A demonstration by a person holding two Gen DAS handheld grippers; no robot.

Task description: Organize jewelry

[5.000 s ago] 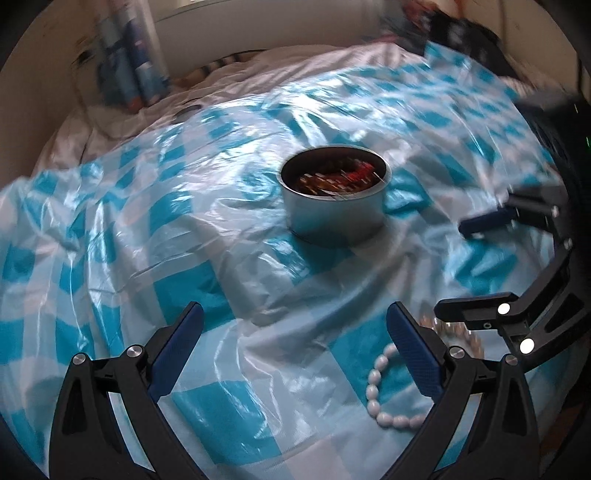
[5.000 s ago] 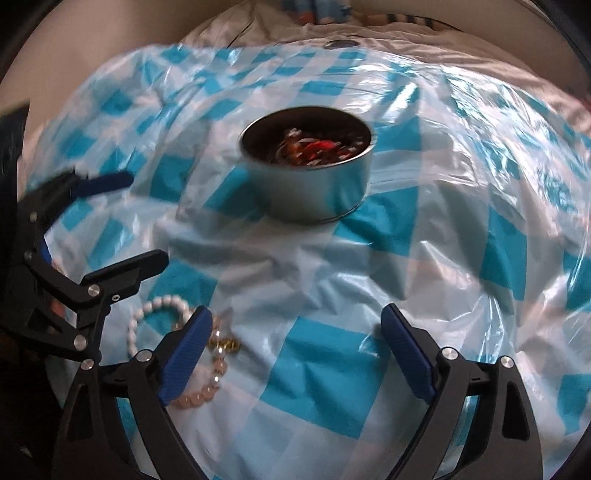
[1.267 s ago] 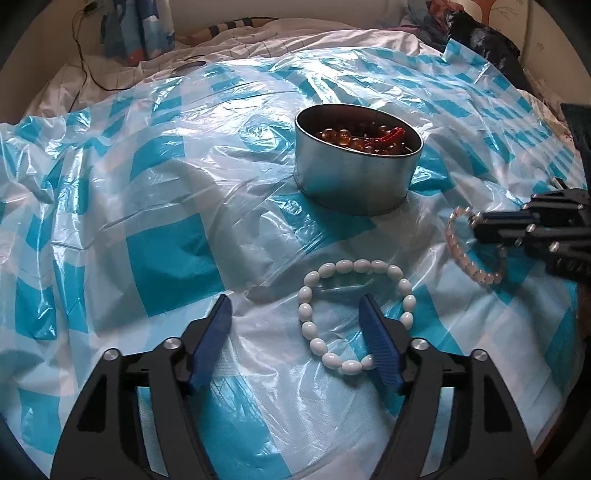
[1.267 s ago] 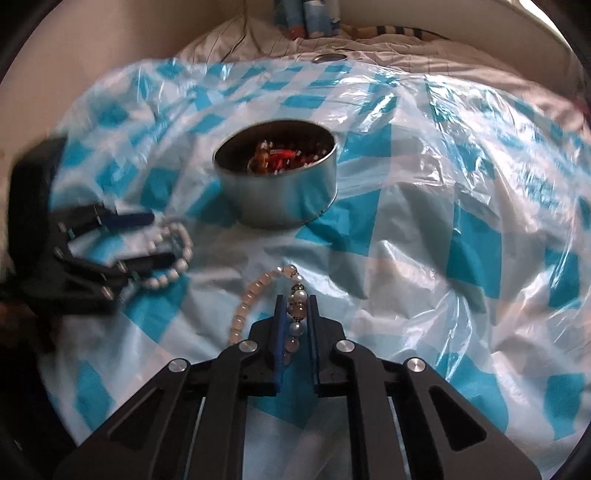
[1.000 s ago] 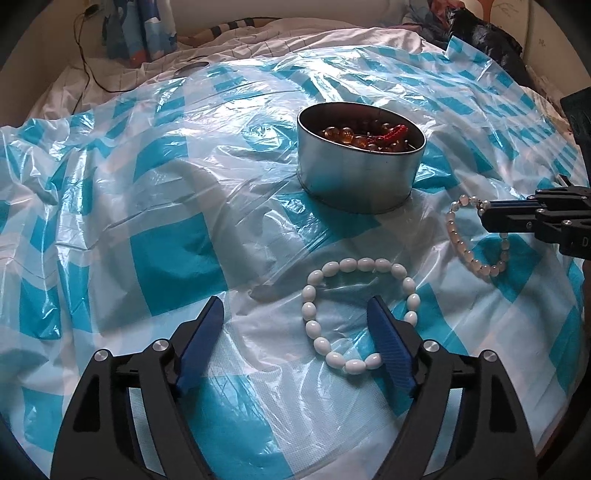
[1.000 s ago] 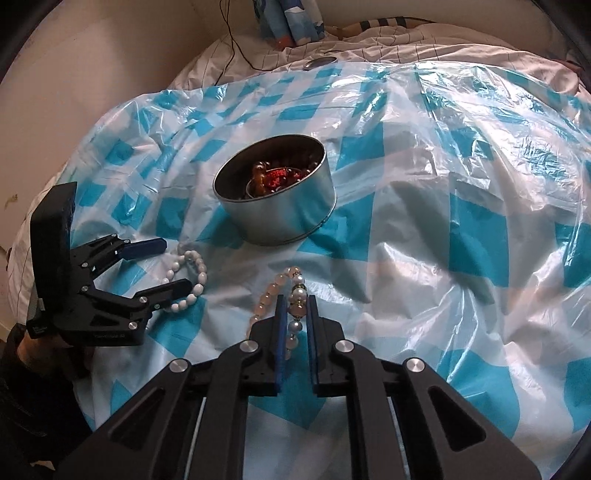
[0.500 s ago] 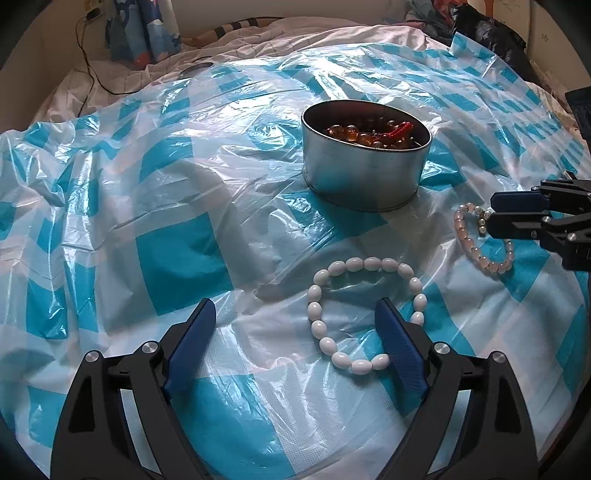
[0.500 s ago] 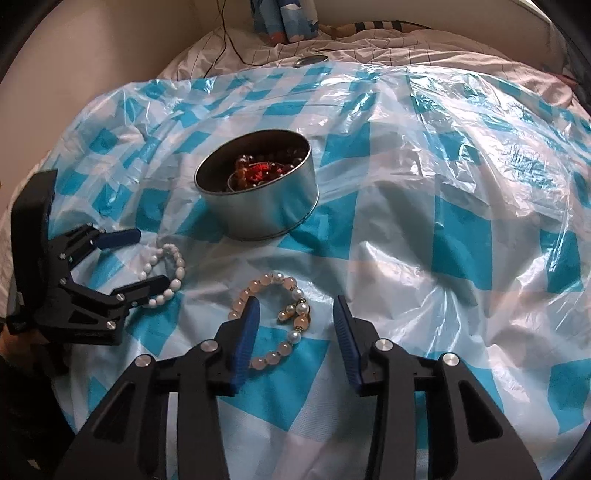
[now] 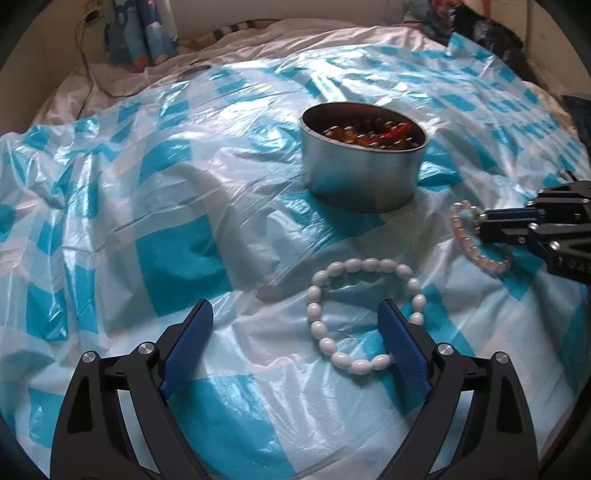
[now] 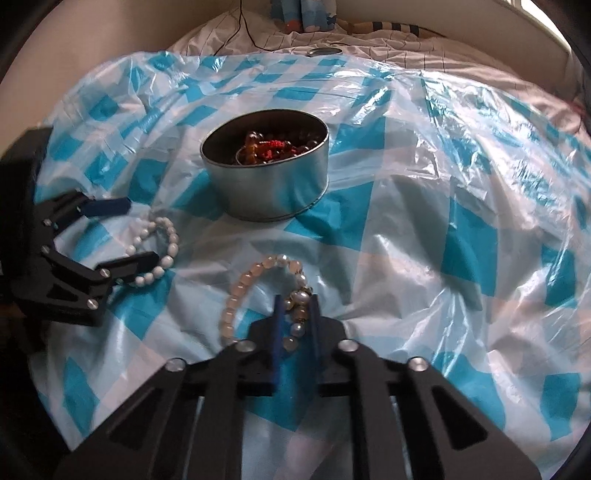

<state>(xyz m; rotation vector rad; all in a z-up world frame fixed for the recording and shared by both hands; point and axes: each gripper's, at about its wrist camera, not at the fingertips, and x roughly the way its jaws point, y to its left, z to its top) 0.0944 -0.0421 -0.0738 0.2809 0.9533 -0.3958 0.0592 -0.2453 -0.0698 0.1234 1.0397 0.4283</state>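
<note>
A white oval-bead bracelet [image 9: 364,264] lies flat on the checked plastic sheet. My left gripper [image 9: 295,314] stands open over its near side; the right finger sits inside the ring, and neither pad touches a bead. A pink and pearl bead bracelet [image 10: 236,295] lies to the right of it. My right gripper [image 10: 297,299] is closing its jaws on the clasp side of that bracelet, and the pads pinch the beads. Beyond both stands a round metal tin [image 9: 362,181] holding amber and red beads. The right gripper [image 9: 487,223] shows at the right edge of the left wrist view.
The blue and white plastic sheet [image 9: 177,258] is crumpled over a bed. A patterned blue item [image 9: 140,33] and a cable [image 9: 88,66] lie at the far left, and dark cloth [image 9: 487,33] at the far right. In the right wrist view the left gripper [image 10: 140,232] is at the left.
Half a second ago the right jaws stood apart over the pink bracelet; now they are pinched on it again. The left gripper has stayed where it was, open.
</note>
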